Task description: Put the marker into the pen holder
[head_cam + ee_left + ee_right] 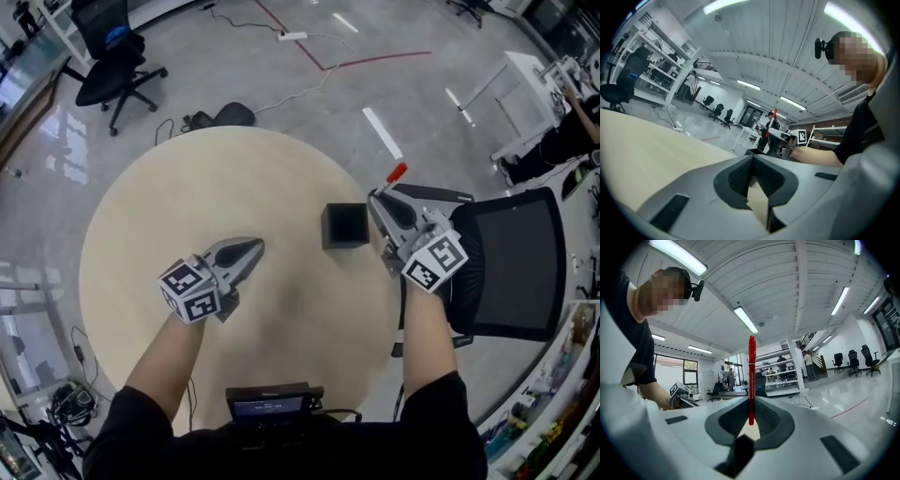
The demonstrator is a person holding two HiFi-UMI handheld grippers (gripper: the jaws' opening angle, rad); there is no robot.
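Note:
A black square pen holder (345, 225) stands open-topped on the round beige table (169, 216), right of centre. My right gripper (378, 198) hovers just right of the holder and is shut on a red marker (396, 173), whose end juts up and away past the jaws. In the right gripper view the marker (751, 376) stands upright, pinched between the pads of that gripper (751, 420). My left gripper (255, 247) is shut and empty, low over the table left of the holder. From the left gripper (752, 161) view, the holder's rim (752, 151) and the distant marker (774, 113) show ahead.
A black office chair (516, 267) sits close against the table's right edge, under my right arm. A small device with a screen (272, 405) rests at the near edge. Another chair (112, 66), cables and a power strip (292, 37) are on the floor beyond.

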